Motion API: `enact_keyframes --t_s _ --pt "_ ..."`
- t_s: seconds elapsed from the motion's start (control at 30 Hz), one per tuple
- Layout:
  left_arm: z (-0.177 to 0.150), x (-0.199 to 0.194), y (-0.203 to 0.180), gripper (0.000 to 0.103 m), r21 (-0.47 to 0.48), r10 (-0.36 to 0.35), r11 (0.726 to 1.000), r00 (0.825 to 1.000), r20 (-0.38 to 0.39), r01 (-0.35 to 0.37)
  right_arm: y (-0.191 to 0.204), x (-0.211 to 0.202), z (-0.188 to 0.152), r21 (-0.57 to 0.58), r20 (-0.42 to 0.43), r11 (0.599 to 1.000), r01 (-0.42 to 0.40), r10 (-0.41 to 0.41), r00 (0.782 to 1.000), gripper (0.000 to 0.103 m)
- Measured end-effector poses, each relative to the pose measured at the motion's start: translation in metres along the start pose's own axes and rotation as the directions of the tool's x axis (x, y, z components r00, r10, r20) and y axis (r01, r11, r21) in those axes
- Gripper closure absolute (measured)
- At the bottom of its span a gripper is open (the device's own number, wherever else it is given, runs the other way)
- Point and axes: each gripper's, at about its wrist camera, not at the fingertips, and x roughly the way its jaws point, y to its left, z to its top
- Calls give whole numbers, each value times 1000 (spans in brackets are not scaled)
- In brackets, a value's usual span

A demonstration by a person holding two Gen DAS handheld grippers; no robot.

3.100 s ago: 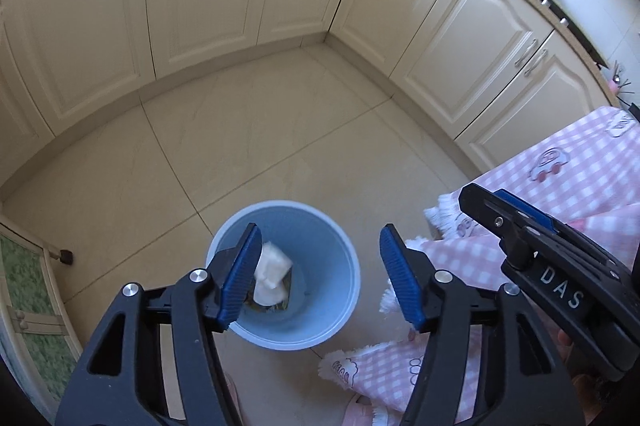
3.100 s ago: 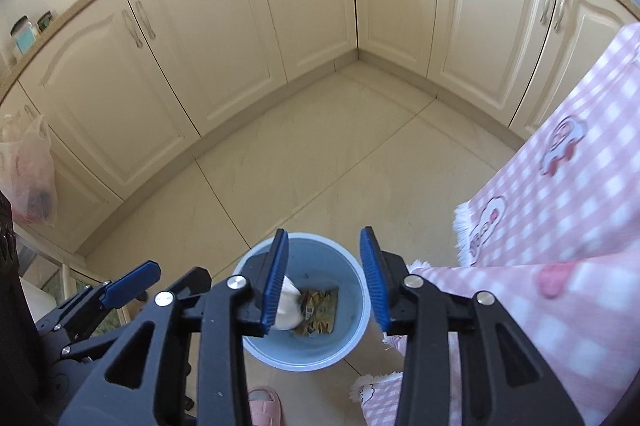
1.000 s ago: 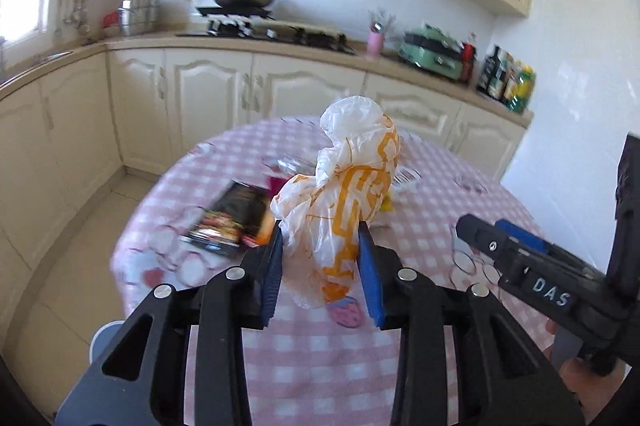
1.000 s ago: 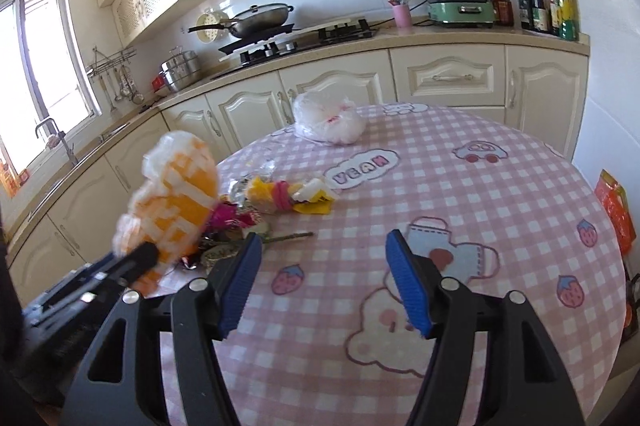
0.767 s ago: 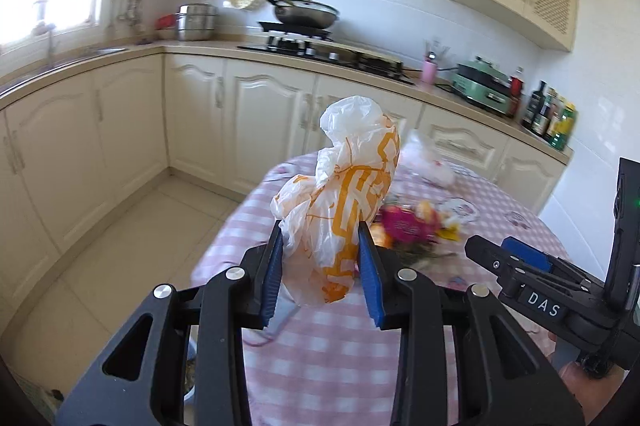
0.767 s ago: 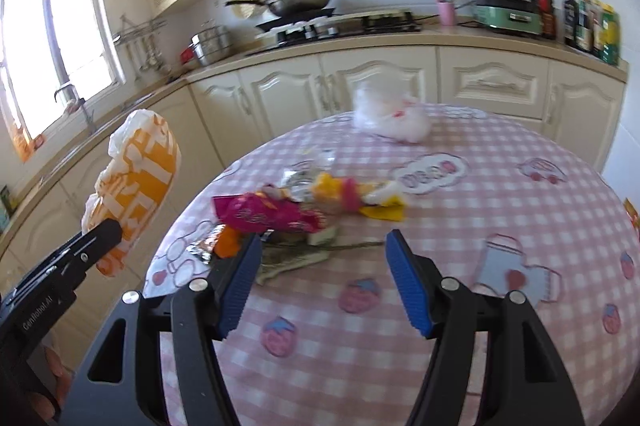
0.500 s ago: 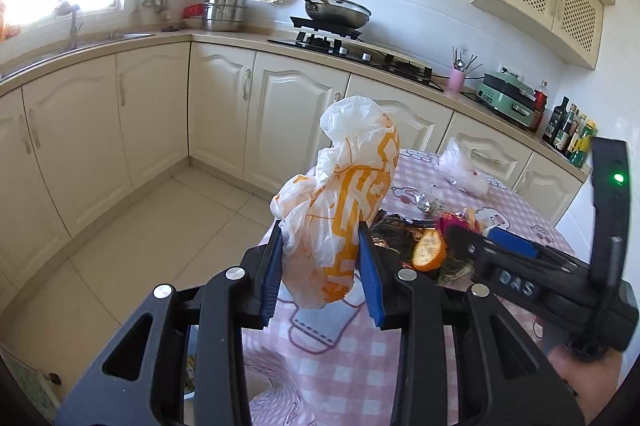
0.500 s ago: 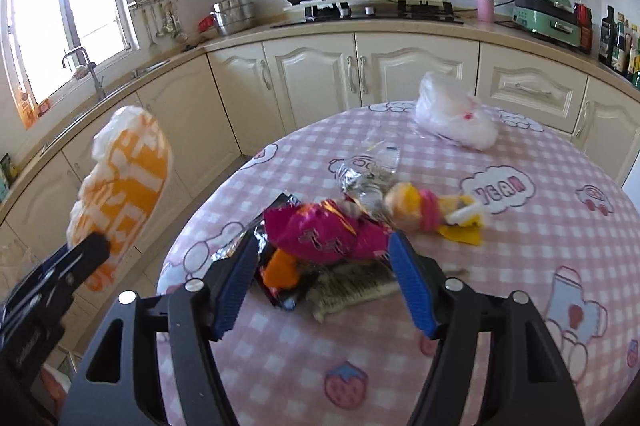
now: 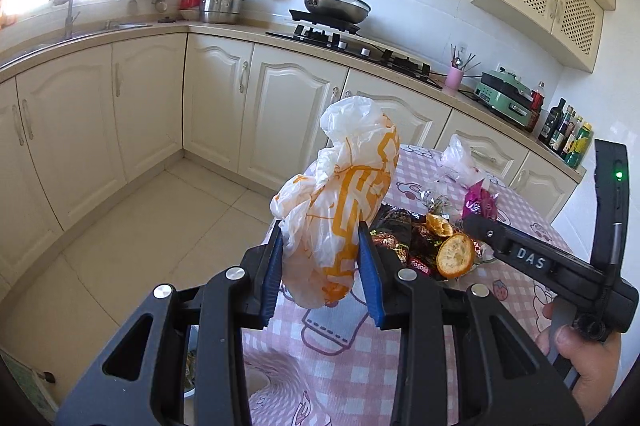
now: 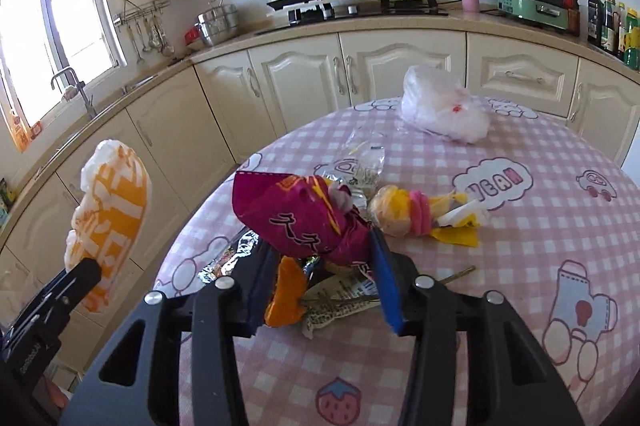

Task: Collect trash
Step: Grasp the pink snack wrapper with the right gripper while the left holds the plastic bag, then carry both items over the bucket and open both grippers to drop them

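Left gripper (image 9: 322, 278) clamped on the orange-and-white plastic bag (image 9: 340, 201), held up in the air off the near edge of the surface (image 10: 520, 226). Right gripper (image 10: 320, 286) jaws apart, low over the trash pile: magenta snack wrapper (image 10: 304, 218) and orange peel (image 10: 286, 292) sit between the blue pads, not pinched. Yellow-pink wrapper (image 10: 416, 214) just beside the magenta one. White plastic bag (image 10: 440, 113) well apart, at the far side of the surface. Clear wrapper (image 10: 360, 161) between them.

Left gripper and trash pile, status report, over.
Left gripper shut on orange-white plastic bag. Right gripper open around magenta wrapper. Nothing blocking.
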Motion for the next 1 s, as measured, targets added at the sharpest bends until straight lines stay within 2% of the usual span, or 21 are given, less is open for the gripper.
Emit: enact_keyframes --t_s 0.1,0.3,0.47,0.6,0.77,0.87,1.0 --pt "-1 -4 1 71 0 -2 1000 1000 2 2 -3 -10 -4 4 -11 1000 -8 8 1000 58" --pt "-4 -12 2 71 -5 -2 1000 1000 11 2 -6 -41 -12 25 71 1000 -18 16 997 58" --pt "-3 -24 8 71 -21 4 1000 999 32 -4 16 -61 -11 -16 103 997 -80 81 991 58" --pt "-8 -35 25 71 -47 35 998 998 42 -33 51 -58 -13 -62 82 987 -147 152 985 58" --pt "-17 -47 65 70 -92 105 991 994 39 -101 114 -36 -24 -136 12 958 -254 258 966 58" --pt "-25 -50 98 70 -127 167 978 986 15 -164 153 -16 -35 -170 -45 935 -310 307 951 58" --pt "-43 -45 146 70 -180 256 948 965 -54 -262 202 15 -55 -201 -133 905 -376 355 925 58"
